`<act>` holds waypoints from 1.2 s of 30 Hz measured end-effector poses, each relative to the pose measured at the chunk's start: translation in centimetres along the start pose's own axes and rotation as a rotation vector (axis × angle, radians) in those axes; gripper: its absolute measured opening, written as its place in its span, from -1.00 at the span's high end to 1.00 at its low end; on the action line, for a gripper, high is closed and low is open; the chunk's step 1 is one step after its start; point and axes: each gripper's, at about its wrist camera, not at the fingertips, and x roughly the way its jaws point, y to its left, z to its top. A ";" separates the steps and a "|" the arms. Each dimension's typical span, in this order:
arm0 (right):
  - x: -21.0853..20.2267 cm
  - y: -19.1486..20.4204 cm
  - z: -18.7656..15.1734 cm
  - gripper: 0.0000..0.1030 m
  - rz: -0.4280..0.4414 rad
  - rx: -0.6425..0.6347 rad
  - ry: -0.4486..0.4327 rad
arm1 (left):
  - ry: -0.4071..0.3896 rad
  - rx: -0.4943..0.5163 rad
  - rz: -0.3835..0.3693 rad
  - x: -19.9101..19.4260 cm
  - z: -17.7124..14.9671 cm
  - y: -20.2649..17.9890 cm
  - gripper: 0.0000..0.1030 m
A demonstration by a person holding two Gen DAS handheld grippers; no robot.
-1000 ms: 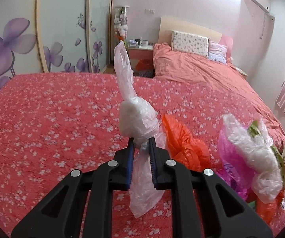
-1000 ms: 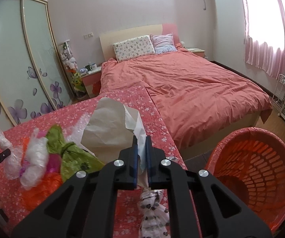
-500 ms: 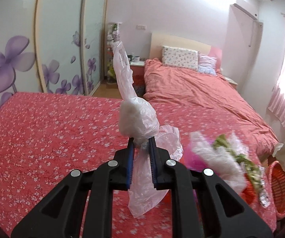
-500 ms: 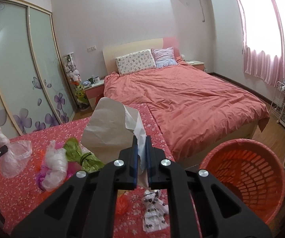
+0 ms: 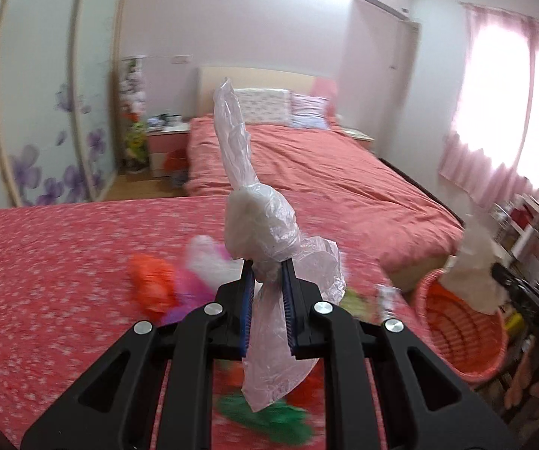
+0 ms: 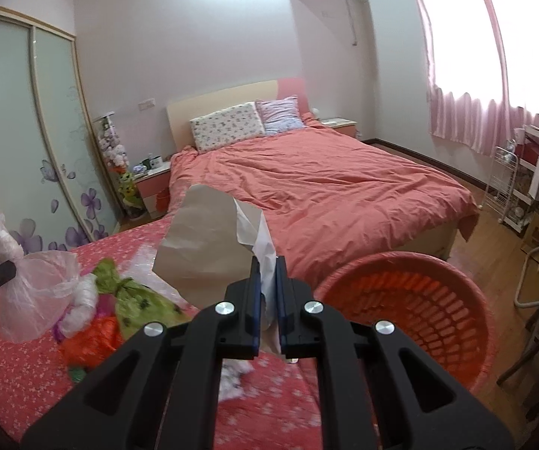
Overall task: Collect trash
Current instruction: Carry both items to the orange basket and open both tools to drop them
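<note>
Mid-carry: left gripper (image 5: 265, 268) clamped on the knotted clear plastic bag (image 5: 260, 225), right gripper (image 6: 267, 275) pinching crumpled brown paper (image 6: 202, 247), orange basket (image 6: 453, 281) at four o'clock; probably next, swing over its rim, then release.

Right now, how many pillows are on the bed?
2: a floral pillow against the headboard, and a striped pillow beside it, toward the window. More may be hidden behind them.
</note>
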 end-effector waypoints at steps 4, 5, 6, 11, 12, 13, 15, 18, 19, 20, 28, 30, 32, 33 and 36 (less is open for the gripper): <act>-0.4 -2.6 -0.3 0.84 -0.041 0.029 0.001 | 0.025 0.042 -0.081 1.1 -0.9 -3.8 0.71; -0.5 -3.2 -0.4 0.84 -0.052 0.034 0.000 | 0.032 0.049 -0.096 1.4 -1.0 -4.8 0.71; -0.5 -3.7 -0.5 0.84 -0.059 0.038 0.000 | 0.041 0.055 -0.114 1.8 -1.2 -5.6 0.71; -0.8 -6.9 -0.9 0.84 -0.113 0.071 0.000 | 0.091 0.089 -0.195 3.6 -2.7 -9.8 0.71; -0.8 -7.6 -1.1 0.84 -0.125 0.079 0.002 | 0.104 0.092 -0.215 4.0 -3.0 -10.2 0.71; -0.8 -8.1 -1.1 0.84 -0.132 0.085 0.003 | 0.111 0.096 -0.228 4.2 -3.2 -10.9 0.71; -0.7 -9.1 -1.3 0.84 -0.147 0.098 0.007 | 0.126 0.106 -0.255 4.4 -3.8 -12.1 0.71; -0.4 -10.6 -1.6 0.84 -0.167 0.116 0.010 | 0.143 0.124 -0.286 4.8 -4.1 -13.9 0.71; -0.3 -11.1 -1.6 0.83 -0.173 0.122 0.011 | 0.150 0.131 -0.298 5.0 -4.3 -14.4 0.71; -0.3 -11.6 -1.7 0.83 -0.179 0.128 0.012 | 0.155 0.135 -0.305 5.1 -4.4 -14.9 0.71; 0.6 -14.6 -2.3 0.83 -0.209 0.174 0.026 | 0.193 0.171 -0.361 6.9 -5.0 -17.8 0.71; 0.8 -15.2 -2.5 0.83 -0.215 0.183 0.029 | 0.204 0.176 -0.373 7.2 -5.2 -18.3 0.71; 1.1 -15.9 -2.4 0.83 -0.220 0.196 0.032 | 0.217 0.185 -0.384 7.6 -5.3 -19.0 0.71; 1.2 -16.3 -2.5 0.83 -0.221 0.204 0.034 | 0.221 0.189 -0.387 7.8 -5.4 -19.5 0.71; 1.5 -17.0 -2.4 0.82 -0.224 0.221 0.036 | 0.232 0.198 -0.398 8.4 -5.6 -21.1 0.71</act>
